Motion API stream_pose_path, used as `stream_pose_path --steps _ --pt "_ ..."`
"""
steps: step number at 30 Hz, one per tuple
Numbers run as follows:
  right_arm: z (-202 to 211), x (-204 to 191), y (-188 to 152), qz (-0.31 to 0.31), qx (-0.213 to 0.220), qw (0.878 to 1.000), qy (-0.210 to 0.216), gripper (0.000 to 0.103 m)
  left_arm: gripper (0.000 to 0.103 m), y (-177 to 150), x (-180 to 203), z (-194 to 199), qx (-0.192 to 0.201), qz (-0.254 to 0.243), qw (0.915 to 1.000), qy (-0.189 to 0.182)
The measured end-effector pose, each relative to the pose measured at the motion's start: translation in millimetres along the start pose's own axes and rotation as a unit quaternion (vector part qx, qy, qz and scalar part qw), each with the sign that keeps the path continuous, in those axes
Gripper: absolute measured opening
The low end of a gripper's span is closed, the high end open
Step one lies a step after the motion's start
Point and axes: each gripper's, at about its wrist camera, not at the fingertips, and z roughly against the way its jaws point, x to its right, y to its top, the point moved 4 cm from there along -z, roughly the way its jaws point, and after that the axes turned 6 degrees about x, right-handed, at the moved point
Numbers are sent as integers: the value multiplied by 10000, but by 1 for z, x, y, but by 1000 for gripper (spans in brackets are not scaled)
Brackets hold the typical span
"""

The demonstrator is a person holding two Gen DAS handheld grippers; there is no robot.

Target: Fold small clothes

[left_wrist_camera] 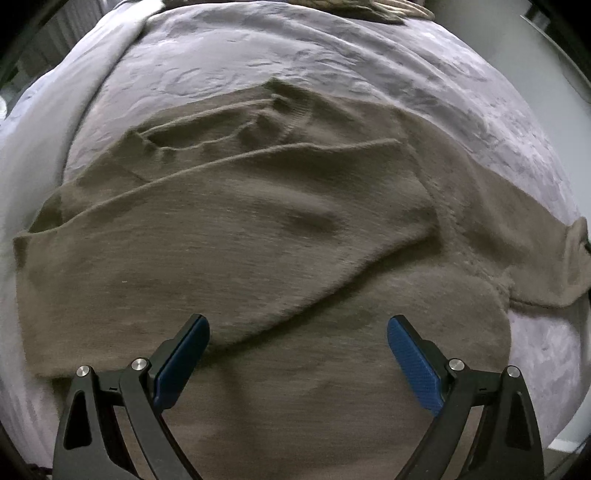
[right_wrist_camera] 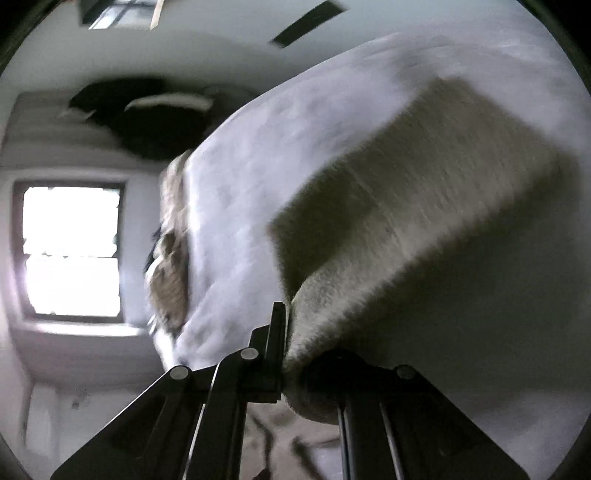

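Observation:
An olive-brown knitted garment (left_wrist_camera: 258, 240) lies spread on a lavender bedspread (left_wrist_camera: 258, 55), one part folded diagonally over its middle and a sleeve (left_wrist_camera: 535, 251) reaching to the right. My left gripper (left_wrist_camera: 297, 321) hangs just above the near part of the garment, pointing steeply down, open, with nothing between its blue pads (left_wrist_camera: 184, 354). In the blurred right wrist view my right gripper (right_wrist_camera: 290, 332) is shut on an edge of the garment (right_wrist_camera: 406, 203). The cloth bunches at the jaws and stretches away over the bedspread (right_wrist_camera: 258, 166). Its right finger is hidden by the fabric.
A woven tan object (left_wrist_camera: 369, 7) lies at the bed's far end, also seen as a tan blur (right_wrist_camera: 170, 258) at the bed's edge. A bright window (right_wrist_camera: 70, 251) and a dark shape (right_wrist_camera: 147, 118) sit in the pale wall beyond the bed.

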Motion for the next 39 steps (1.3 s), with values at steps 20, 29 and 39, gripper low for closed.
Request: stream_pose_path --steps 20,29,39 --pt "-153 -180 -285 3763 -2711 8829 739 8 97 -28 -154 25 288 1509 9865 575" --pt "-179 -118 -322 3221 -3185 8911 -295 47 97 -48 -193 29 366 1830 9813 473" --pt "-174 -127 -268 2410 -2278 9424 -429 11 97 -59 -204 52 694 2073 9745 -509"
